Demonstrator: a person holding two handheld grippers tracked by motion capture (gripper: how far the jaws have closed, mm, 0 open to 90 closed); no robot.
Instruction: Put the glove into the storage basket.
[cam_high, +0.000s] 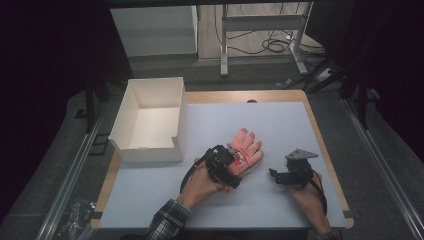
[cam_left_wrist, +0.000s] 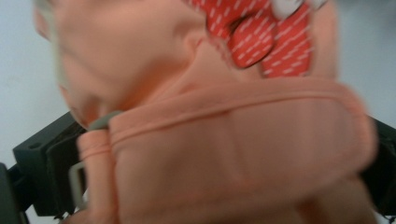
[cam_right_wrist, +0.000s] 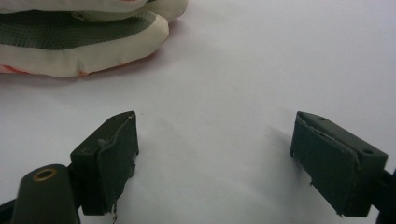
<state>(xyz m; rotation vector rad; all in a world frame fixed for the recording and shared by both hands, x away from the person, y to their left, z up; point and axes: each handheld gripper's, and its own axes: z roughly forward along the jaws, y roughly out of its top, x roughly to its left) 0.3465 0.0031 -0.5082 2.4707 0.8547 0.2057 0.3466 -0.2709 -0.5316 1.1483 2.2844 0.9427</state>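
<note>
Nearest the front edge of the surface (cam_high: 150, 200), the person's two hands come in from below. The left hand (cam_high: 200, 186) holds the left claw (cam_high: 235, 170) near the middle of the surface, angled toward the far right corner. In the left gripper view its dark jaws stand at either side of the cuff of a salmon-pink glove (cam_left_wrist: 224, 154), and the cloth fills the space between them; the picture is blurred, so whether the jaws press on the cuff cannot be told. Red patches with white dashes show on the glove beyond the cuff.

The right hand (cam_high: 309, 199) holds the right claw (cam_right_wrist: 215, 158) toward the right edge, apart from the glove. In the right gripper view its jaws stand wide apart over bare white surface with nothing between them, and pale glove fingers lie near the upper left corner of that view.

Farther in, the glove lies flat at the middle of the surface with its fingers spread toward the far edge.

Farthest, an open white box (cam_high: 150, 120) sits at the far left corner, empty inside.
</note>
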